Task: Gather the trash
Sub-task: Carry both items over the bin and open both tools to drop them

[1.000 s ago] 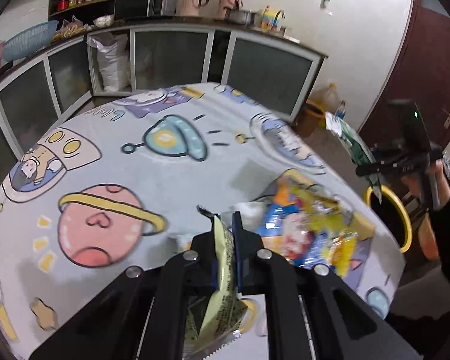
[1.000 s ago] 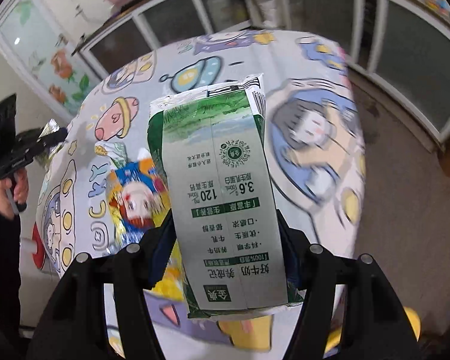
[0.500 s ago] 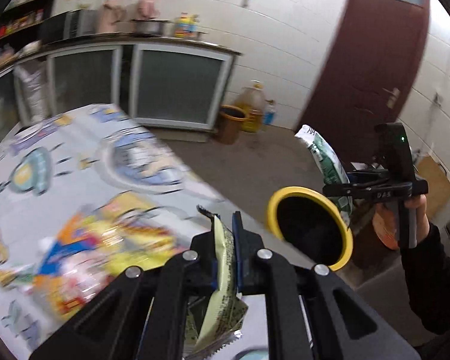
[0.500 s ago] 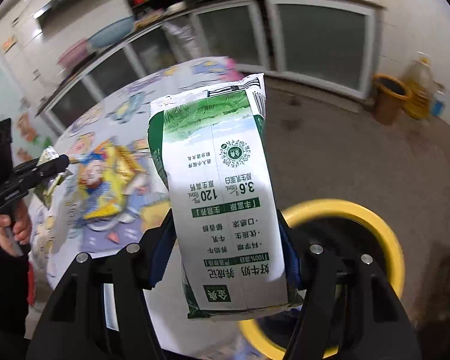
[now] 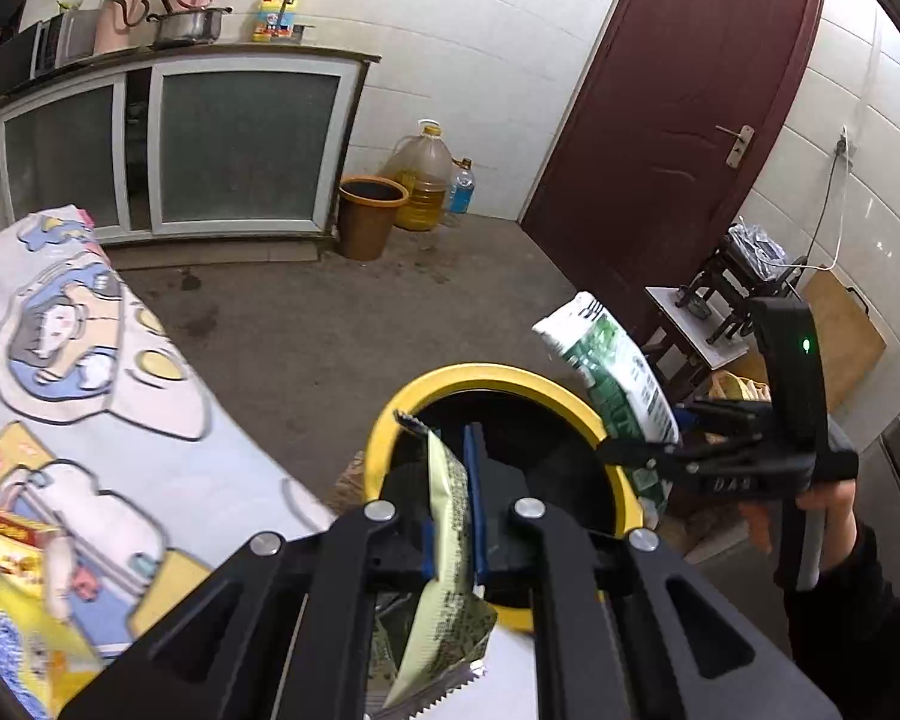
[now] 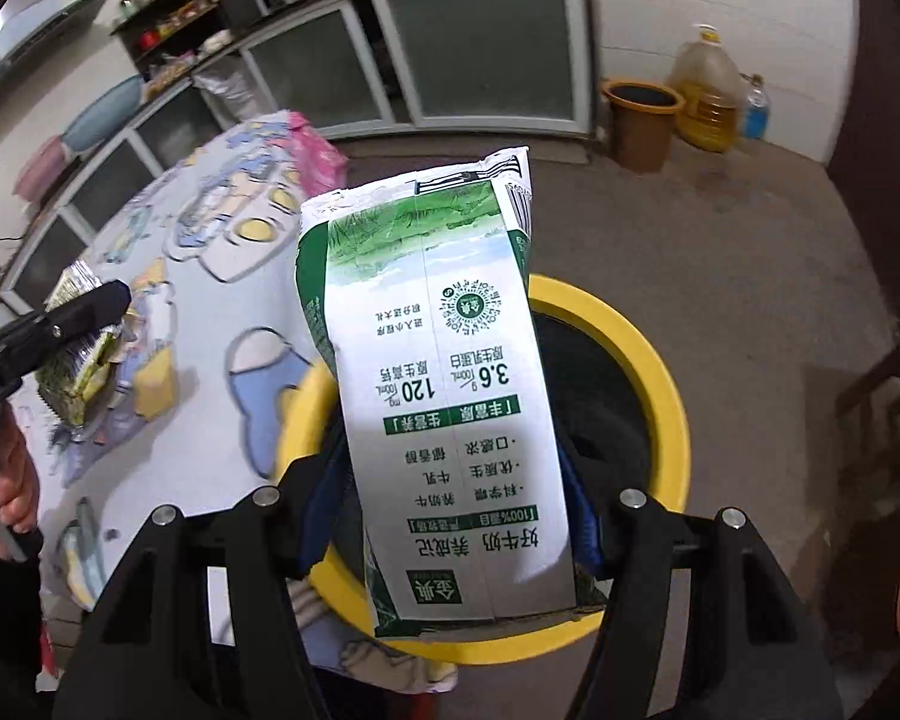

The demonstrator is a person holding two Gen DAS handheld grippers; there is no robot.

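My left gripper [image 5: 453, 516] is shut on a yellow-green snack wrapper [image 5: 447, 546], held edge-on over the near rim of the yellow-rimmed trash bin [image 5: 444, 375]. My right gripper [image 6: 456, 498] is shut on a green-and-white milk bag [image 6: 444, 372] and holds it upright above the same bin [image 6: 660, 360]. In the left wrist view the right gripper [image 5: 642, 450] and its milk bag [image 5: 618, 372] hang over the bin's right rim. In the right wrist view the left gripper [image 6: 90, 306] and its wrapper [image 6: 81, 372] show at the left, above the table edge.
The table with a cartoon cloth [image 5: 90, 372] lies left of the bin, with more snack packets [image 5: 12, 600] on it. An orange bucket [image 5: 369, 216], an oil jug [image 5: 423, 180] and a small bottle stand by the cabinets. A dark red door [image 5: 660, 120] and a stool [image 5: 708, 324] are to the right.
Both grippers have swung from over the table towards the yellow-rimmed bin, each keeping its item. The bin now sits directly beneath both.
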